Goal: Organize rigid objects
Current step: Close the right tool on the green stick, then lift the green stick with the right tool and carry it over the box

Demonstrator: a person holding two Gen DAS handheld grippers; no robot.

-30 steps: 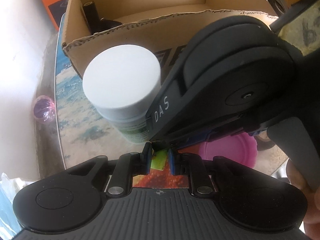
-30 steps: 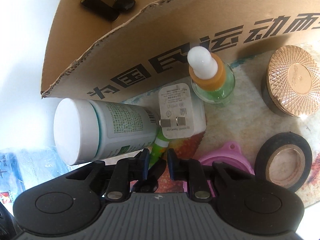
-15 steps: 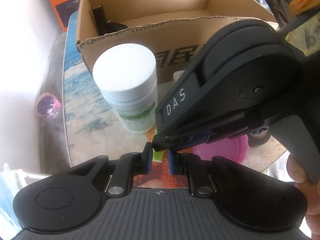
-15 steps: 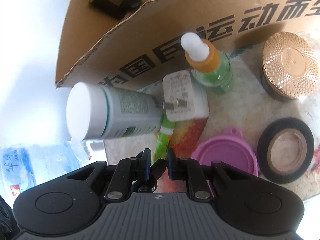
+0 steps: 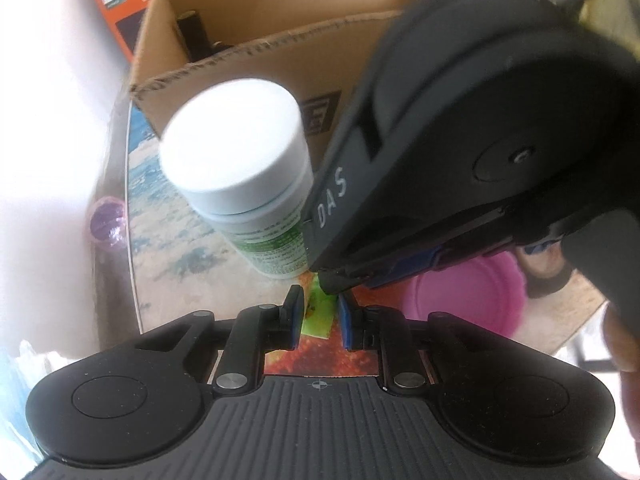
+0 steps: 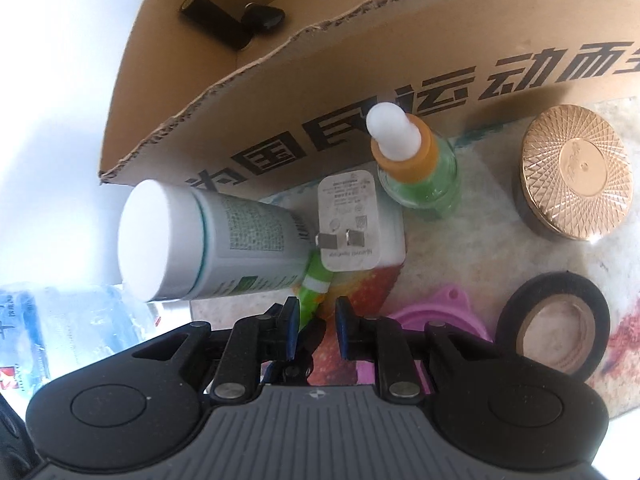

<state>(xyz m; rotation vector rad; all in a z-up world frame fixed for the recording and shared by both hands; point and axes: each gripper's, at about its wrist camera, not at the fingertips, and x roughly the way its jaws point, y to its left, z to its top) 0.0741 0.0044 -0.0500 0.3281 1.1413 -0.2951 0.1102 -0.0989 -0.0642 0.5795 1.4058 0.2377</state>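
A small green tube (image 6: 314, 284) lies on the table beside a white-capped bottle (image 6: 208, 240) and a white charger plug (image 6: 352, 220). Both grippers hover over the tube. My right gripper (image 6: 316, 316) has its jaws a little apart around the tube's near end; I cannot tell if they touch it. In the left wrist view my left gripper (image 5: 318, 312) is slightly open over the green tube (image 5: 320, 312), and the right gripper's black body (image 5: 460, 160) crosses in front. The bottle (image 5: 240, 176) stands just left of it. An open cardboard box (image 6: 360, 92) stands behind.
A black item (image 6: 224, 26) lies inside the box. A green dropper bottle (image 6: 416, 164), a gold-lidded jar (image 6: 576, 188), a black tape roll (image 6: 556, 324) and a pink lid (image 6: 432, 312) sit on the table. An orange box (image 5: 120, 12) is behind, a water bottle (image 6: 60, 328) at left.
Both grippers have drawn slightly nearer to the tube and bottle. The jaws of both have opened a little wider around the green tube.
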